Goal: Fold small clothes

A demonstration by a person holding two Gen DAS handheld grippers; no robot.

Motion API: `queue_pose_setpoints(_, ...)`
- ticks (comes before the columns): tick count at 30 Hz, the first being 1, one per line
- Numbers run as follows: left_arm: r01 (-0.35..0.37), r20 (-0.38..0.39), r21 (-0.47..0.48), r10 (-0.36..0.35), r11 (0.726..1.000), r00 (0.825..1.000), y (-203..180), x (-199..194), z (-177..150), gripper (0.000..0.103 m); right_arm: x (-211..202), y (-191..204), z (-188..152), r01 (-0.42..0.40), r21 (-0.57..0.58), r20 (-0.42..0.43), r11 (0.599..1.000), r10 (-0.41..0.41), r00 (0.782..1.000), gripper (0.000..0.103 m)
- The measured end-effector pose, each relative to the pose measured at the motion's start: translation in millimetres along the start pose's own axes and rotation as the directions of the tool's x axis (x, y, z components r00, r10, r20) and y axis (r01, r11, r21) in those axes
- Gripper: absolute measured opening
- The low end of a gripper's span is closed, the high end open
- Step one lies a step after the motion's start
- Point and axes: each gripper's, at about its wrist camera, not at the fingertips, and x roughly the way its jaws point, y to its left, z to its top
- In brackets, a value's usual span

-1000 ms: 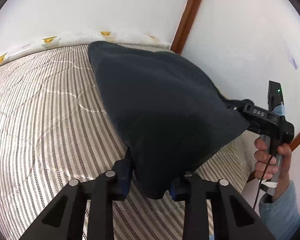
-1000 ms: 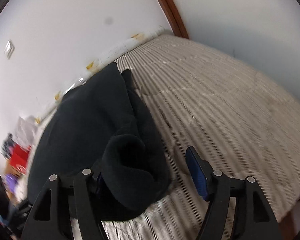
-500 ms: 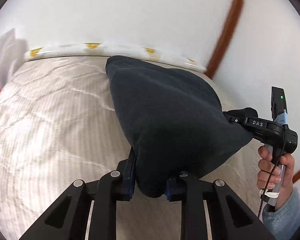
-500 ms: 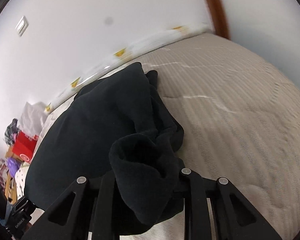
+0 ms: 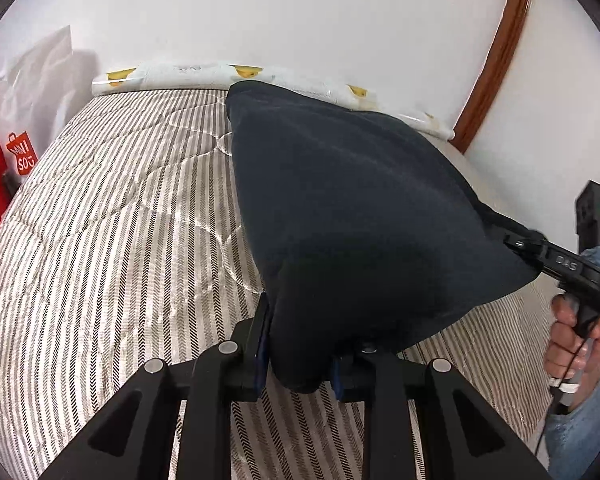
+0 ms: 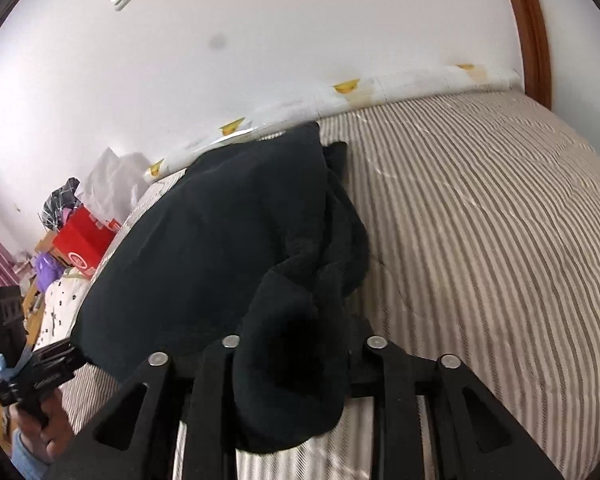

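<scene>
Both the left gripper [image 5: 300, 364] and right gripper [image 6: 296, 364] are clamped on the dark garment [image 5: 352, 216]; thick bunched fleece could slip out mid-fold.

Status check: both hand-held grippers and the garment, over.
Left hand-held gripper shut on black garment. Right hand-held gripper shut on it too. Garment held above striped bed. Nothing in the way.

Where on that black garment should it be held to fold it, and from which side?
At the two near corners, coming in from the near edge of the bed, where the left gripper and right gripper are already shut on it. The black garment stretches taut between those corners while its far end rests on the bed, so, likely, it can be carried forward over itself.
</scene>
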Motion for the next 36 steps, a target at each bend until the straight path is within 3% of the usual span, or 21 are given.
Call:
queue_pose_setpoints(2, 0.015, -0.018, -0.02, -0.015, 1.0, 1.0, -0.9, 7.0, 5.3, 0.025, -13.6, -5.0, -3.9, 0.01, 0.003, 0.001, 1.0, -0.01, 1.0, 0.031)
queue_pose_setpoints(8, 0.063, -0.028, -0.042, -0.064, 0.997, 0.998, 4.1, -17.4, -8.2, 0.031, -64.9, 15.1, 4.0, 0.159, -0.086, 0.138, 0.983, -0.146, 0.98, 0.033)
queue_pose_setpoints(11, 0.063, 0.005, -0.015, -0.062, 0.998, 0.998, -0.6, -35.8, -6.6, 0.032, -63.0, 35.6, 10.4, 0.147, -0.151, 0.158, 0.978, -0.123, 0.98, 0.033)
queue_pose_setpoints(15, 0.07, 0.043, 0.019, -0.071, 0.997, 0.997, -9.4, -49.0, 9.0, 0.034, -31.6, 49.2, 6.5, 0.107, -0.17, 0.105, 0.98, -0.09, 0.99, 0.033)
queue_pose_setpoints(19, 0.015, 0.038, 0.07, -0.018, 0.997, 0.999, -21.3, -33.6, 24.6, 0.034, 2.1, 46.8, -11.0, 0.203, -0.204, 0.023, 0.958, -0.203, 0.979, 0.03)
queue_pose_setpoints(24, -0.024, -0.041, 0.049, 0.026, 0.999, 0.999, -12.5, 0.5, 18.9, 0.039, -11.2, 47.4, -6.6, 0.215, -0.218, 0.005, 0.952, -0.219, 0.976, 0.028)
queue_pose_setpoints(29, -0.009, -0.042, 0.079, 0.012, 0.997, 0.999, -11.6, -1.1, 22.5, 0.041, -21.7, 49.4, 19.9, 0.24, -0.244, 0.036, 0.94, -0.239, 0.97, 0.032)
queue_pose_setpoints(33, -0.006, -0.02, 0.058, 0.007, 0.998, 1.0, -3.2, -4.4, 48.1, 0.041, -8.5, 47.1, 61.3, 0.217, -0.211, 0.024, 0.953, -0.217, 0.976, 0.034)
queue_pose_setpoints(36, -0.017, -0.011, 0.045, 0.018, 0.999, 1.0, 5.1, 2.1, 69.7, 0.041, 13.2, 47.4, 93.9, 0.184, -0.199, 0.009, 0.963, -0.186, 0.983, 0.043)
